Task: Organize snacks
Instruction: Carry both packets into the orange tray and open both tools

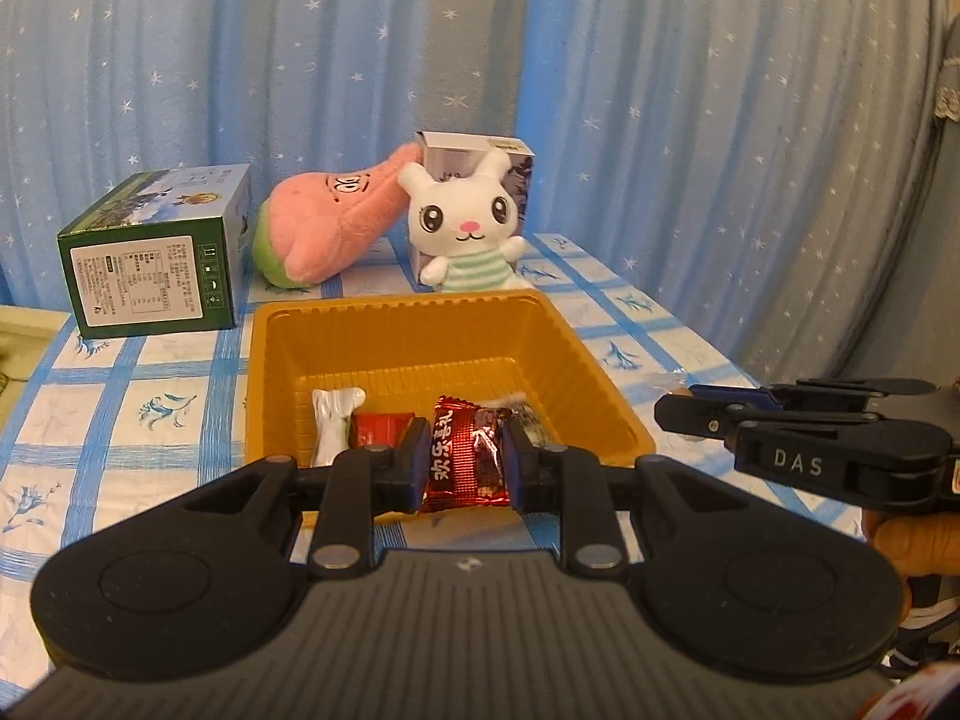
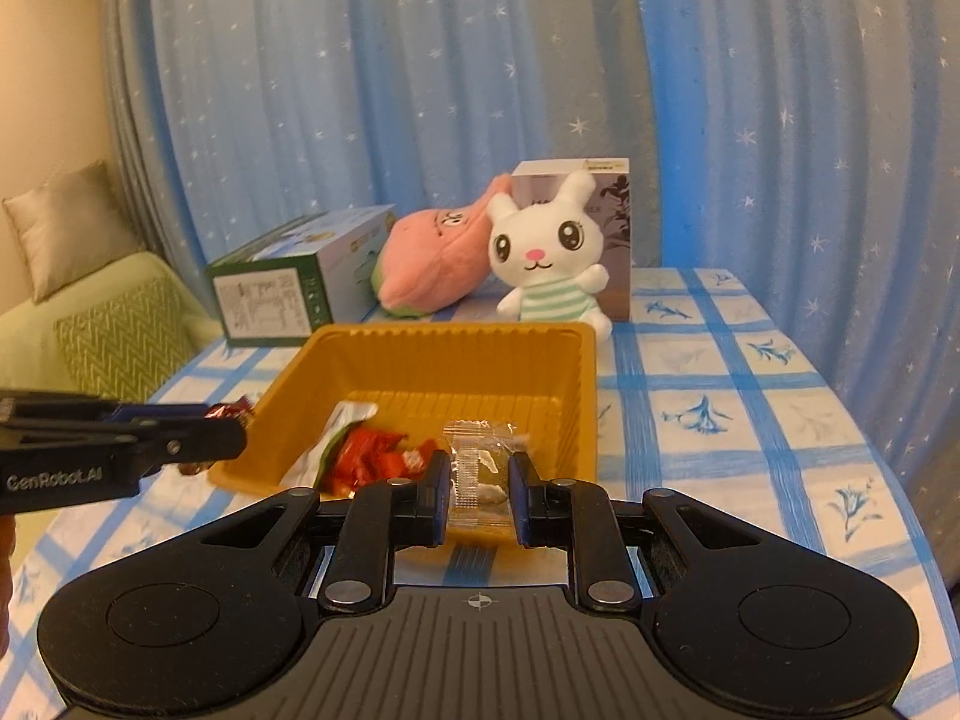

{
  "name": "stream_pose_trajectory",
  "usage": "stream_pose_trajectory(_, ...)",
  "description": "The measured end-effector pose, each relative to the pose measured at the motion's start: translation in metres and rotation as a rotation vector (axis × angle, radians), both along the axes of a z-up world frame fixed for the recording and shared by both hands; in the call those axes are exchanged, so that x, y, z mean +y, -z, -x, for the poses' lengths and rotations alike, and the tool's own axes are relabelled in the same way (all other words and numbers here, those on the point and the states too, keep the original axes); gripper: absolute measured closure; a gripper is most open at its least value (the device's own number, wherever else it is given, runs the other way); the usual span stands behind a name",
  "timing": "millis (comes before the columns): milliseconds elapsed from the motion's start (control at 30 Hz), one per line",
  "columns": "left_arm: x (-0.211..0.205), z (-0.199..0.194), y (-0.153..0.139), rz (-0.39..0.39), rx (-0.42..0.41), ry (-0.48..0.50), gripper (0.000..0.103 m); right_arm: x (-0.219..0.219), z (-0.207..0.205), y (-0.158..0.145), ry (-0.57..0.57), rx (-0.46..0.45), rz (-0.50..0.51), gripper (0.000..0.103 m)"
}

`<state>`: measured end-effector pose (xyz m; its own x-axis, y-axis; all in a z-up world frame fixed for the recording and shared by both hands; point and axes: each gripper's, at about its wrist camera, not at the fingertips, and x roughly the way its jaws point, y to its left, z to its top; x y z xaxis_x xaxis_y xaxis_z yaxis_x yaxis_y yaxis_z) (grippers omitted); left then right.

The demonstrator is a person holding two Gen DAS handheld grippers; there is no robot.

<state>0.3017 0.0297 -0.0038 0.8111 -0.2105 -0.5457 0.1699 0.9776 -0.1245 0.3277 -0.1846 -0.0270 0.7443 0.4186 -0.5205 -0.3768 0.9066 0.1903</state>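
In the left wrist view, the left gripper (image 1: 462, 459) is pinching a red candy (image 1: 465, 456) that stands long-way up, and the yellow tray (image 1: 288, 348) sits right ahead and below it. In the right wrist view, the right gripper (image 2: 480, 495) is pinching a clear snack pack (image 2: 480, 468), also long-way up, just over the tray's (image 2: 576, 396) near edge

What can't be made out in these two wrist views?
- Left wrist: near floor of the yellow tray, hidden by the left gripper and its red candy.
- Right wrist: contents of the clear packet held by the right gripper, blurred.
- Both: print on the green box, too small.
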Motion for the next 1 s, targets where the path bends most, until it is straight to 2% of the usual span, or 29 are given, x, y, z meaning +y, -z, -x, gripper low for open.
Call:
stream_pose_trajectory(533, 0.035, -0.055, 0.013, 0.084, 0.025, -0.109, 0.081, 0.024, -0.051, 0.015, 0.002, 0.043, -0.04, 0.082)
stream_pose_trajectory(1000, 0.044, -0.073, 0.031, 0.094, 0.054, -0.129, 0.081, 0.036, -0.074, 0.025, 0.013, 0.06, -0.036, 0.082)
